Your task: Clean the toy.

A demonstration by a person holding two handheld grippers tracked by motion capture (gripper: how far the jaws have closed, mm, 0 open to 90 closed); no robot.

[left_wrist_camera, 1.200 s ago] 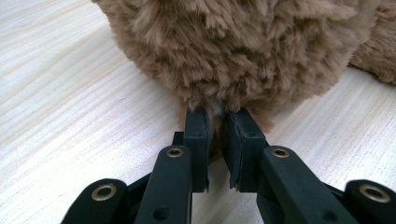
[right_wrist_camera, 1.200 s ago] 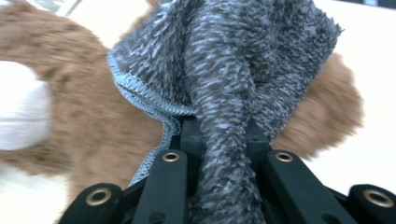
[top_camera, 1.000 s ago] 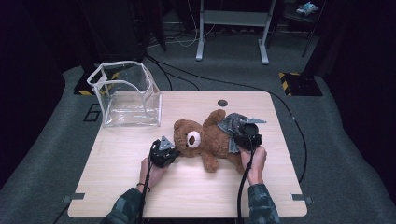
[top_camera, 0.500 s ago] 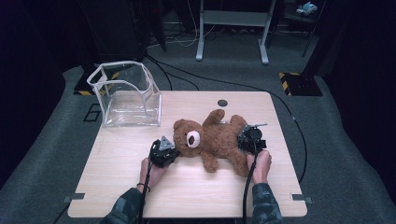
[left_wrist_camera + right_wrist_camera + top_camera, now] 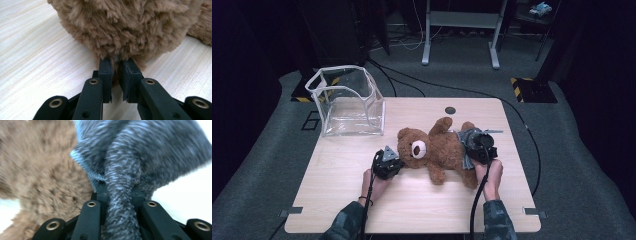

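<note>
At centre frame of the high view lay the bear point(image 5: 437, 150), on its back on the table point(image 5: 412, 210), head toward frame left, legs toward frame right.

Item: left gripper point(image 5: 388, 163), at the bear's head, left of centre. Its jaws were clamped on a tuft of fur at the head's edge point(image 5: 117, 37), pads nearly meeting with pile pinched between. I judged this hold to be an anchor, keeping the head down while the other end was worked.

Item: right gripper point(image 5: 476, 147), at the bear's lower body, right of centre. Its jaws were closed on a bunched fold of the grey garment point(image 5: 120, 202), the cloth rising between them as a thick rope. I judged this grip to be for drawing the garment along the legs; whether on or off I could not tell.

Item: bear. Brown plush, long shaggy pile, pale muzzle, rounded limbs; soft, yielding to a pinch.

Item: garment point(image 5: 464, 140). Grey mottled knit, fuzzy, with a ribbed lighter hem; gathered around the hips.

Item: bin point(image 5: 344, 102), upper left of the table, well apart from the bear. Clear flexible plastic, white-edged rim, open top, empty.

Item: table. Pale wood-grain laminate, smooth, rounded corners.
</note>
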